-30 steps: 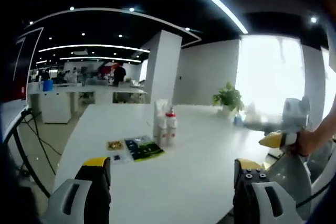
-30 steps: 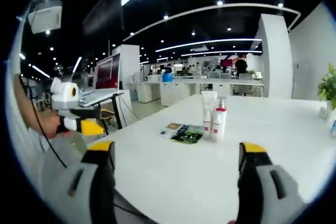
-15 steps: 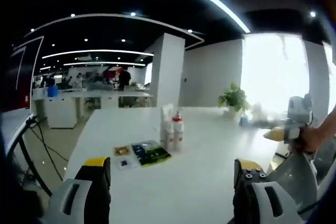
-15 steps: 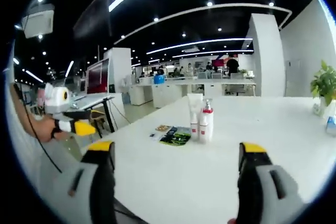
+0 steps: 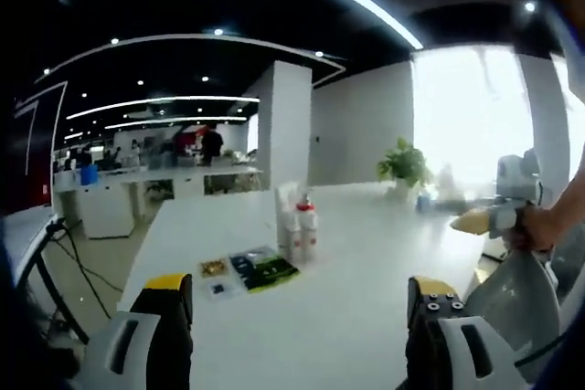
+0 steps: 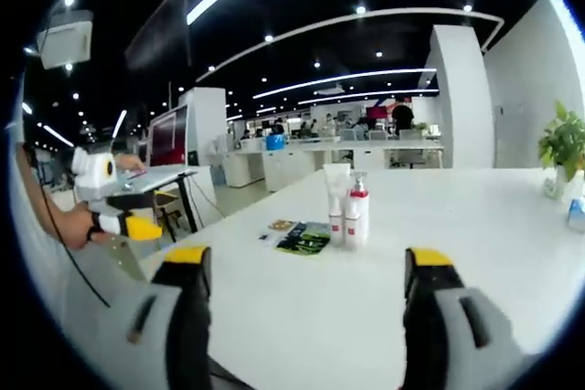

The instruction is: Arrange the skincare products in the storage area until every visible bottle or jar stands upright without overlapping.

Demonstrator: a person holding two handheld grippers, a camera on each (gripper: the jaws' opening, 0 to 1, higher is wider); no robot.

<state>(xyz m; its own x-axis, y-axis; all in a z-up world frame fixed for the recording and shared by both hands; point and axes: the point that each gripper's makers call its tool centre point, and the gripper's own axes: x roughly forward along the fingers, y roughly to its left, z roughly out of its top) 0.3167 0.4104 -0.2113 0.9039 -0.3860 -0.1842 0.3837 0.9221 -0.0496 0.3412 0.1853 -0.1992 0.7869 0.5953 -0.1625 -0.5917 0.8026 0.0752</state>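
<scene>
Nothing on the tabletop (image 5: 347, 280) has shifted since the earlier frames; only the cameras drifted a bit, and the right gripper's fingers look slightly narrower apart than a second ago, though wide all the same.

Left gripper (image 5: 297, 317): fingers spread, nothing between them. Right gripper (image 6: 306, 303): fingers released too, empty. Each hand also shows at the edge of the other's view, held off the table edge: right gripper at far right of the left gripper view, left gripper at far left of the right gripper view.

Task items: tube (image 5: 288, 216) and pump bottle (image 5: 309, 226) with a red top stand upright mid-table, touching or nearly so, well ahead of both grippers. In the right gripper view the tube (image 6: 335, 203) sits left of the pump bottle (image 6: 357, 210). Can't tell whether they overlap or just stand side by side. Flat packets (image 5: 251, 267) lie on the tabletop just beside them, on the side toward the open office.

Step, as I read it: approach, no contact yet. Both items already look upright, so the job may be mostly a spacing check.

Next move calls for closing in on the pair, confirming a gap between them, and if they touch, gripping one low on the body and sliding it aside without tipping the neighbour. Tall narrow containers, so tip risk is real.
</scene>
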